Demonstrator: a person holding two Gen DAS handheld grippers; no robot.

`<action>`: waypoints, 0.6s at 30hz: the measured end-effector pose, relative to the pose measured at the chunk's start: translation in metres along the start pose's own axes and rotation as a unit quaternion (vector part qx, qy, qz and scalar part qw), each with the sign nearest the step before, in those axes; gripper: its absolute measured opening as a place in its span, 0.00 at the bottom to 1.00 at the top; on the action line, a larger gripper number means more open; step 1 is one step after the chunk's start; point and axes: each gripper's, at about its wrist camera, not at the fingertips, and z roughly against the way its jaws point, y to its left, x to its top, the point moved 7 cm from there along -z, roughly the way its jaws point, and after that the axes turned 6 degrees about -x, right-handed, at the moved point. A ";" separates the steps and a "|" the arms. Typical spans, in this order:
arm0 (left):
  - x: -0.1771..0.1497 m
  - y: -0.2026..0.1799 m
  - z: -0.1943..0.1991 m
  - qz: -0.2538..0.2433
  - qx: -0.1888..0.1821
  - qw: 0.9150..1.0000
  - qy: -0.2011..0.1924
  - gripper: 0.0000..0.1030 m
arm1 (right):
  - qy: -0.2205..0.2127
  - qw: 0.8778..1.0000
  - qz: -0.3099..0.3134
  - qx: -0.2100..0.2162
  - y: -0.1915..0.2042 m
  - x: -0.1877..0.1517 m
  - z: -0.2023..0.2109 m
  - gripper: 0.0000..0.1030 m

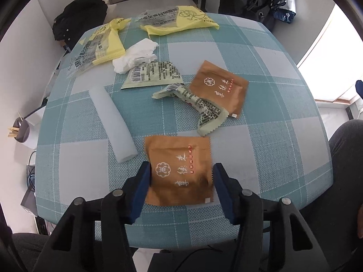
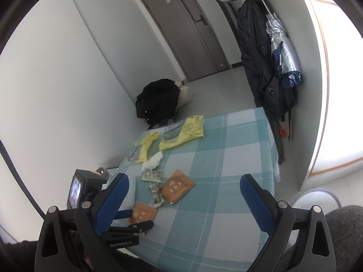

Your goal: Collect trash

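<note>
My left claw (image 1: pixel 181 190) points steeply down at the checked teal tablecloth (image 1: pixel 261 149), and its two blue fingers (image 1: pixel 141 192) stand one on each side of a brown sachet (image 1: pixel 179 170) that lies flat on the cloth directly between them. The left finger sits right against the sachet's left edge and the right finger is just beside its serrated right edge, but I cannot tell whether either pad truly presses on it; the sachet lies flat and unbent, so I count the claw as apart around it. Just ahead of the claw and to its left lies a white tube (image 1: pixel 113 122), running away from me at a slant. Straight ahead, beyond the sachet, is a crumpled pale green wrapper (image 1: pixel 199 106), and a second brown sachet (image 1: pixel 219 88) touches it on the right. Further ahead lie a flat pale green wrapper with a barcode (image 1: pixel 154 73), a wad of white tissue (image 1: pixel 136 55), and two yellow plastic bags (image 1: pixel 181 19) near the far edge of the table. My right claw (image 2: pixel 183 201) hangs above the near part of the table, its blue fingers (image 2: pixel 256 201) wide apart with nothing between them. From there I see the left claw low and to the left, over the near brown sachet.
</note>
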 end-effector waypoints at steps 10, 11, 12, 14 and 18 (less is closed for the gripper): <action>-0.011 0.002 0.008 0.024 0.005 1.000 -0.009 0.41 | -0.006 1.000 -0.008 0.003 -0.004 0.001 0.008 0.96; -0.011 0.001 0.008 0.024 0.010 1.000 -0.010 0.40 | -0.008 1.000 -0.008 0.003 -0.004 0.002 0.008 0.96; -0.012 0.000 0.009 0.020 0.016 1.000 -0.014 0.40 | -0.009 1.000 -0.009 0.003 -0.004 0.002 0.009 0.96; -0.014 -0.004 0.011 0.016 0.019 0.999 -0.020 0.36 | -0.010 1.000 -0.009 0.003 -0.004 0.002 0.011 0.96; -0.014 -0.013 0.021 0.009 0.013 0.999 -0.049 0.12 | -0.011 1.000 -0.008 0.002 -0.004 0.002 0.011 0.96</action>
